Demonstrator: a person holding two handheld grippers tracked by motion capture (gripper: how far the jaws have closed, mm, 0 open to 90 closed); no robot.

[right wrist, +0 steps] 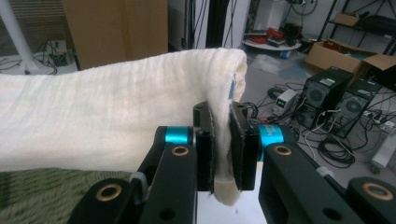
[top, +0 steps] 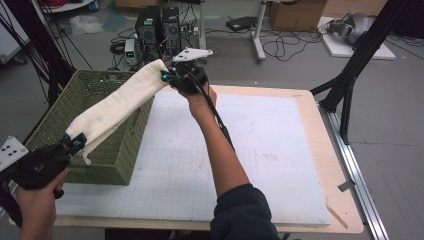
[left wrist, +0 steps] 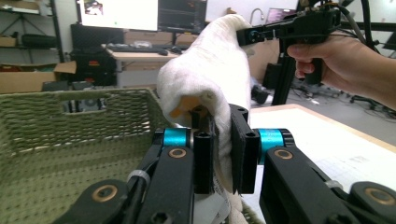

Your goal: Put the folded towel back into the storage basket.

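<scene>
A cream folded towel [top: 117, 102] hangs stretched in the air between my two grippers, above the green woven basket [top: 60, 110]. My left gripper [top: 77, 142] is shut on its near end at the basket's front right corner. My right gripper [top: 167, 76] is shut on the far end, beyond the basket's back right corner. In the left gripper view the towel [left wrist: 210, 70] rises from between my jaws toward the other gripper [left wrist: 247, 36], held by a hand. In the right gripper view the towel [right wrist: 93, 121] runs off to the left from my pinching jaws.
The basket stands on the left part of a white gridded mat [top: 240, 150] that covers a wooden table [top: 322, 145]. Computer towers [top: 157, 25], cables and boxes lie on the floor beyond the table. Black frame legs [top: 350, 75] stand to the right.
</scene>
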